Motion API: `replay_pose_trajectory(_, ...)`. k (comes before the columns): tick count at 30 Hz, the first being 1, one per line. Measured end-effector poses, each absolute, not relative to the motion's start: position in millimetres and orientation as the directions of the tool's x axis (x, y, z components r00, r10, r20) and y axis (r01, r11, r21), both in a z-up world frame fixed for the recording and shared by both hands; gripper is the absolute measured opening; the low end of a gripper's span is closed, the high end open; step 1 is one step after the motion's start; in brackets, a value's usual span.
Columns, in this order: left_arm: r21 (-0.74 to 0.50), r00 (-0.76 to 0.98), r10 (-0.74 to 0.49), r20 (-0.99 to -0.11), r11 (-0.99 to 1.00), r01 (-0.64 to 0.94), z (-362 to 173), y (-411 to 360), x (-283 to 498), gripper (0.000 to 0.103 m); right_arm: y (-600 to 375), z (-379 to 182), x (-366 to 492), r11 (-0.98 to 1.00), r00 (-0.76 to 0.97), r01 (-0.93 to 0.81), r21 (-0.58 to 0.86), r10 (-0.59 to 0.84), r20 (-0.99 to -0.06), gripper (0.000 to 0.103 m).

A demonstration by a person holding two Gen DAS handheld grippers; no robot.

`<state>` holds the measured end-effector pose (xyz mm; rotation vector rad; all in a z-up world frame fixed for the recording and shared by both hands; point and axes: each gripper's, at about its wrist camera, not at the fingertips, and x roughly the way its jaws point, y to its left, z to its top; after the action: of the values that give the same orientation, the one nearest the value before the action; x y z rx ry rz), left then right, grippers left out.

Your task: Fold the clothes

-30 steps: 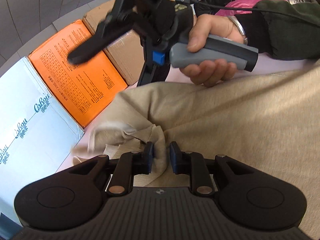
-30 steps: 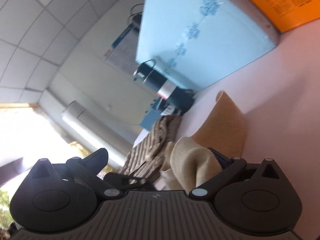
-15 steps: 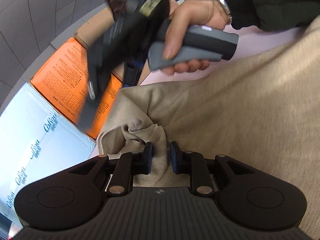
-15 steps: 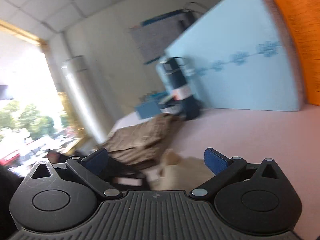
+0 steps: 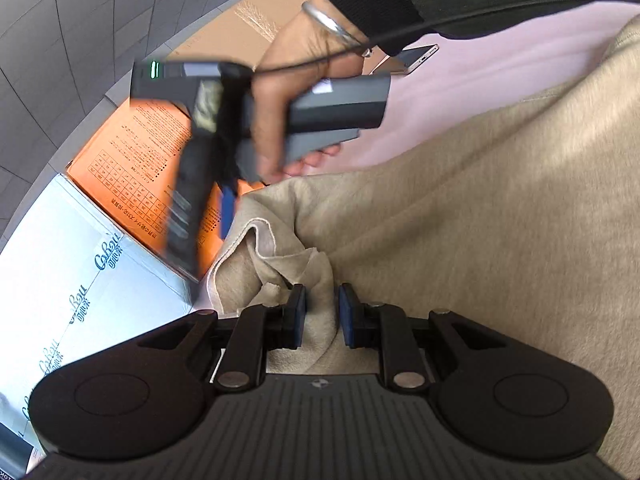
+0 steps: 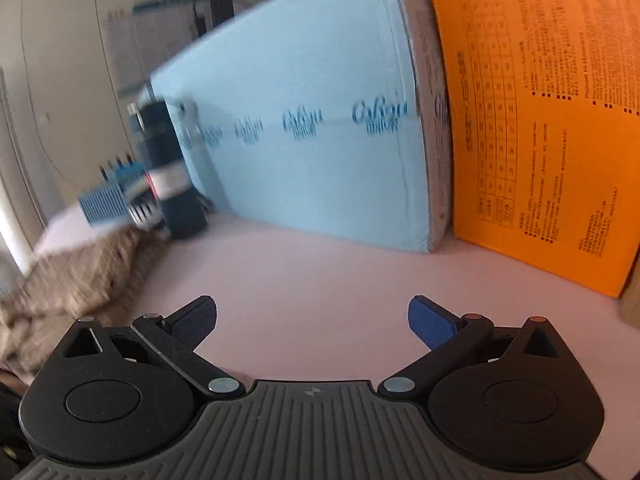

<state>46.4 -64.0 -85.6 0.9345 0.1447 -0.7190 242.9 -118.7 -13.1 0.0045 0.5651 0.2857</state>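
Observation:
A beige garment (image 5: 460, 216) lies spread over the pink table. My left gripper (image 5: 322, 311) is shut on a bunched fold of it at its near left corner. My right gripper (image 6: 312, 322) is open and empty above bare pink table (image 6: 320, 276). In the left wrist view the right gripper (image 5: 208, 184) shows blurred, held in a hand just beyond the garment's left edge, with a blue pad (image 5: 228, 210) pointing down.
A light blue box (image 6: 304, 152) and an orange box (image 6: 532, 128) stand along the table's far edge, with a brown carton (image 5: 248, 28) beside them. A brown checked garment (image 6: 68, 280) lies heaped at the left. A dark bottle (image 6: 168, 168) stands by the blue box. A phone (image 5: 412, 58) lies on the table.
My right gripper let go of the beige cloth, opened, and swung round to face the boxes. My left gripper kept its hold on the fold.

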Motion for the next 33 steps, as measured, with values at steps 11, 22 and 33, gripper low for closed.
replay_pose_trajectory(11,0.699,0.773,-0.497,-0.394,0.384,0.603,-92.1,-63.7,31.0,0.017,-59.5,-44.3,244.0,0.878,0.671,-0.478,0.020,0.380,-0.637,0.103)
replay_pose_trajectory(22,0.718,0.790,-0.494,-0.364,0.391,0.576,-89.5,-60.8,30.3,0.026,-51.8,-32.6,202.0,0.876,0.734,-0.481,0.037,0.426,-0.529,0.010)
replay_pose_trajectory(33,0.614,0.861,-0.379,-0.339,0.604,0.508,-55.0,-46.7,76.7,0.060,-171.0,3.7,147.9,0.998,0.968,0.000,0.059,0.015,-0.251,0.006)
